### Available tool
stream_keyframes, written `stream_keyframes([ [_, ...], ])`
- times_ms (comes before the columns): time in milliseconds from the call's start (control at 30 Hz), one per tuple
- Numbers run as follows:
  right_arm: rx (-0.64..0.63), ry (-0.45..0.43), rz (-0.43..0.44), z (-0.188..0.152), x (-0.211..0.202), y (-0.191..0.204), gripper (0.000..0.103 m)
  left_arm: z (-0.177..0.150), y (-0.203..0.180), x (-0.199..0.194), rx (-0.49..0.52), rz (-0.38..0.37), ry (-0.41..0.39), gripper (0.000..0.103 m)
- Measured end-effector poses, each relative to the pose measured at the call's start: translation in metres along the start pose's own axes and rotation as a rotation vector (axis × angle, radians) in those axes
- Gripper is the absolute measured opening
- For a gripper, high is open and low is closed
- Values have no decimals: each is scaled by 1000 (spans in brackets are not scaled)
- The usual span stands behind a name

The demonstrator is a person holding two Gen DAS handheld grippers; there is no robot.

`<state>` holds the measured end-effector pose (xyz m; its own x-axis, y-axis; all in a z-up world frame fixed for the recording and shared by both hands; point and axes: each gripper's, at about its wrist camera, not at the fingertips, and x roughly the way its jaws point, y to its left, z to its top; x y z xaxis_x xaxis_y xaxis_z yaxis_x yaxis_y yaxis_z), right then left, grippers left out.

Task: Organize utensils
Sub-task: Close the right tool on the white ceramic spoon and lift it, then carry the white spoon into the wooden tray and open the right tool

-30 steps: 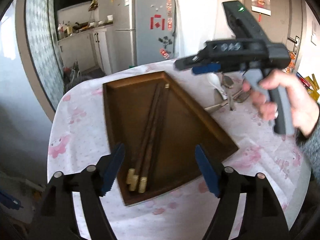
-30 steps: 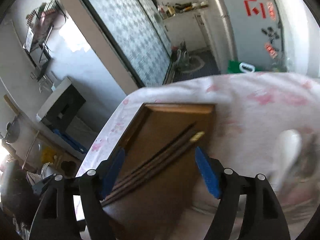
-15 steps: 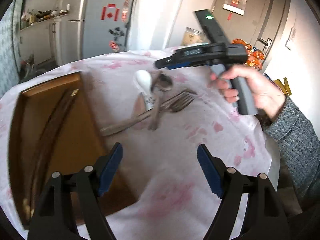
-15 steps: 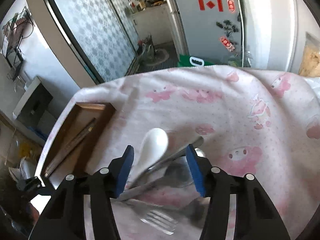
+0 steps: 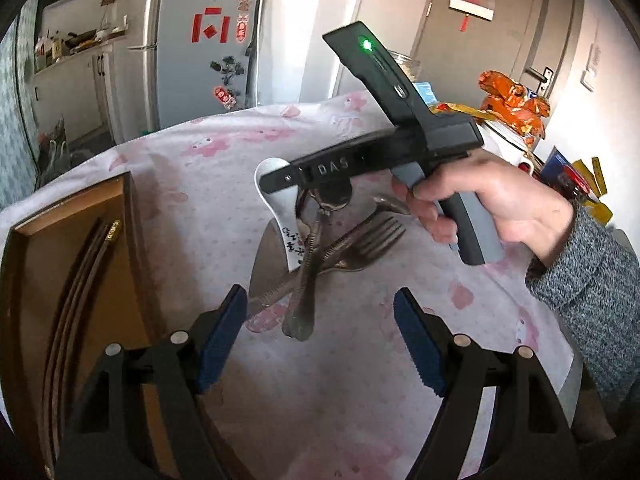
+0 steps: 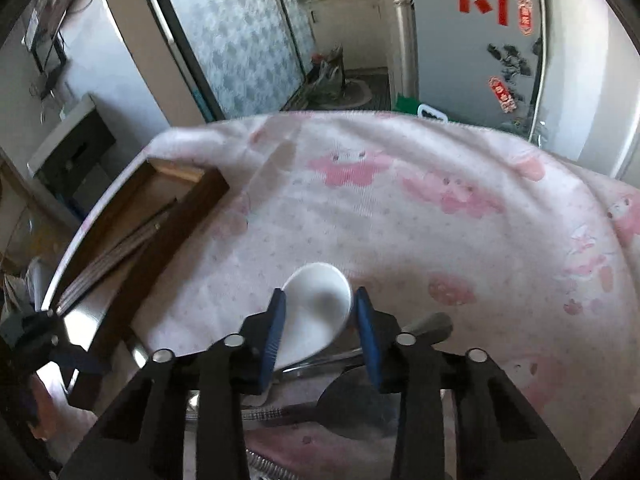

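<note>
Over utensil pile, right tongs (image 6: 318,320) straddle white spoon (image 6: 316,304), w/ gap.

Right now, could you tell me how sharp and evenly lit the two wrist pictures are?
Left wrist view: sharp, fisheye-bent edges, the fork crisp. Right wrist view: softer, the white spoon slightly blurred, bright glare on the fridge, the tray in shadow.

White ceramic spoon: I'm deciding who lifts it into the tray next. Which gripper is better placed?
Right. The right gripper already has its fingers on either side of the white ceramic spoon. The left gripper hangs open above the tablecloth, short of the utensil pile, beside the wooden tray.
</note>
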<state>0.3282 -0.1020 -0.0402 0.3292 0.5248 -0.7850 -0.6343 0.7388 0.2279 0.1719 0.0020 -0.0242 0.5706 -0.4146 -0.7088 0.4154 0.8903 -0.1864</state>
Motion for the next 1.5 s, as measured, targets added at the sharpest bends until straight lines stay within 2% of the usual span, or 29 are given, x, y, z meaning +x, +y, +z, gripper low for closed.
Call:
stream_keyframes([
  [33,15,-7,-1,-1,-2,-2,15,0,1,2,0,6,5,78],
  [133,52,-39,40,-2,-17,-5,8,1,2,7,-5,16,9,74],
  [400,104,-146,115,0,-75,11,5,6,-12,19,17,22,10,60],
  [633,108,-160,145,-4,-101,23,5,22,-21,21,13,66,-12,56],
  [667,110,-160,150,-4,-103,25,5,22,-21,20,12,64,-16,46],
  [700,115,-159,150,-5,-106,27,5,23,-22,20,14,54,-14,19],
  [767,109,-156,143,-7,-109,34,5,21,-20,16,4,27,-12,18],
  [900,109,-148,165,-5,-106,51,4,13,-12,-5,-1,48,-26,18],
  [1033,106,-131,207,0,-86,81,4,-4,12,-38,-10,117,-26,18],
  [1333,111,-65,303,18,-13,153,5,-49,81,-76,-77,247,32,18],
  [1500,152,-36,341,23,16,172,5,-62,110,-90,-132,263,36,19],
])
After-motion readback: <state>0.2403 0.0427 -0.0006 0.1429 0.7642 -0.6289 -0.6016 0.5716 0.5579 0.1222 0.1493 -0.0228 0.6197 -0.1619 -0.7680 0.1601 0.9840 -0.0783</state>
